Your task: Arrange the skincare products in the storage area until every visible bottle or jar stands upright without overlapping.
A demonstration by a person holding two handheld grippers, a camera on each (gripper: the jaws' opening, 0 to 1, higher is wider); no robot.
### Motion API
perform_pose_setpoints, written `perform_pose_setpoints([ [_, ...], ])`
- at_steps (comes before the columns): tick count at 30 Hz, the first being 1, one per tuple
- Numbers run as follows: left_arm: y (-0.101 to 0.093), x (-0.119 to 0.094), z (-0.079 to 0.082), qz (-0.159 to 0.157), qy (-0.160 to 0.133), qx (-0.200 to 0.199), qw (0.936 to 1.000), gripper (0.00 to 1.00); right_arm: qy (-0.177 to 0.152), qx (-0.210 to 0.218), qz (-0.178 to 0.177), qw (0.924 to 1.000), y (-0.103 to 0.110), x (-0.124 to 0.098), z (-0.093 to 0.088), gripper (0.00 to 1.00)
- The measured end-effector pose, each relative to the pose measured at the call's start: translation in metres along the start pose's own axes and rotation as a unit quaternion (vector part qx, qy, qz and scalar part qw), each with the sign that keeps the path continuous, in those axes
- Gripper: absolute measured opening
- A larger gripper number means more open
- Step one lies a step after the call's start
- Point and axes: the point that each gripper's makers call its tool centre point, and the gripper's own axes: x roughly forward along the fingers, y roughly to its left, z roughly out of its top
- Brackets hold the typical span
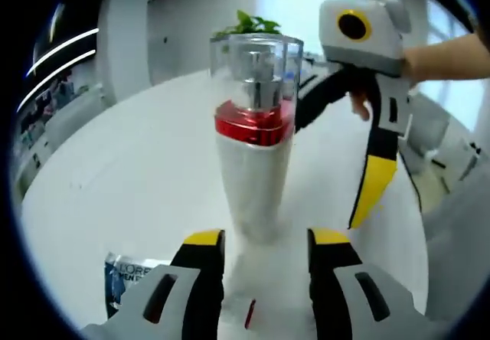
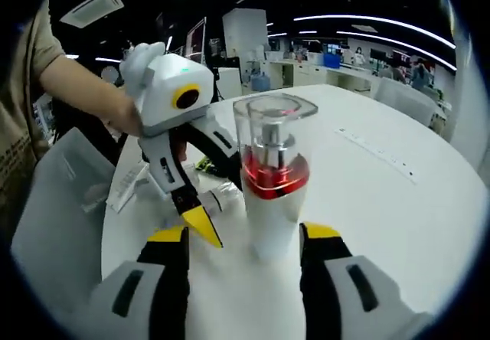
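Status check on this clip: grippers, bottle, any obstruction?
Both grippers open, left gripper and right gripper flanking the base. Pump bottle upright on white table, clear cap on. L'Oreal packet flat near left gripper; nothing blocking.

White pump bottle (image 1: 253, 164) with red band, clear cap, on white table (image 1: 138, 171).

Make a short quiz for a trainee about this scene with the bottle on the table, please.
1. True or false: the bottle lies on its side on the white table.
2. What colour is the band under the bottle's clear cap? A) blue B) red C) green
3. Fill in: in the left gripper view, a packet lies on the table beside the ______ gripper.

Key: 1 false, it stands upright; 2 B; 3 left.
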Motion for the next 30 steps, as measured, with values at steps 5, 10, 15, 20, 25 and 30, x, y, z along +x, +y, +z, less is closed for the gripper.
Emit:
perform_pose_setpoints([
  [5,-0.003,-0.015,-0.001,0.017,-0.008,-0.025,0.9995,0.48,-0.014,0.014,-0.025,0.9995,0.01,-0.004,-0.005,0.65],
  [10,-0.01,-0.029,-0.015,0.029,0.015,-0.026,0.9991,0.56,-0.013,0.015,-0.035,0.9992,0.023,-0.009,-0.016,0.68],
  [15,-0.023,-0.048,-0.02,0.043,0.016,-0.029,0.9985,0.61,-0.034,0.024,-0.049,0.9979,0.033,-0.026,-0.007,0.71],
  [20,-0.04,-0.069,-0.029,0.052,0.01,-0.029,0.9982,0.62,-0.108,0.089,-0.056,0.9885,0.048,-0.045,0.016,0.78],
  [25,-0.056,-0.089,-0.033,0.066,-0.009,-0.053,0.9964,0.66,-0.118,0.091,-0.062,0.9869,0.068,-0.059,0.015,0.83],
  [30,-0.077,-0.108,-0.048,0.073,-0.001,-0.065,0.9952,0.71,-0.12,0.11,-0.065,0.9845,0.09,-0.068,0.008,0.87],
])
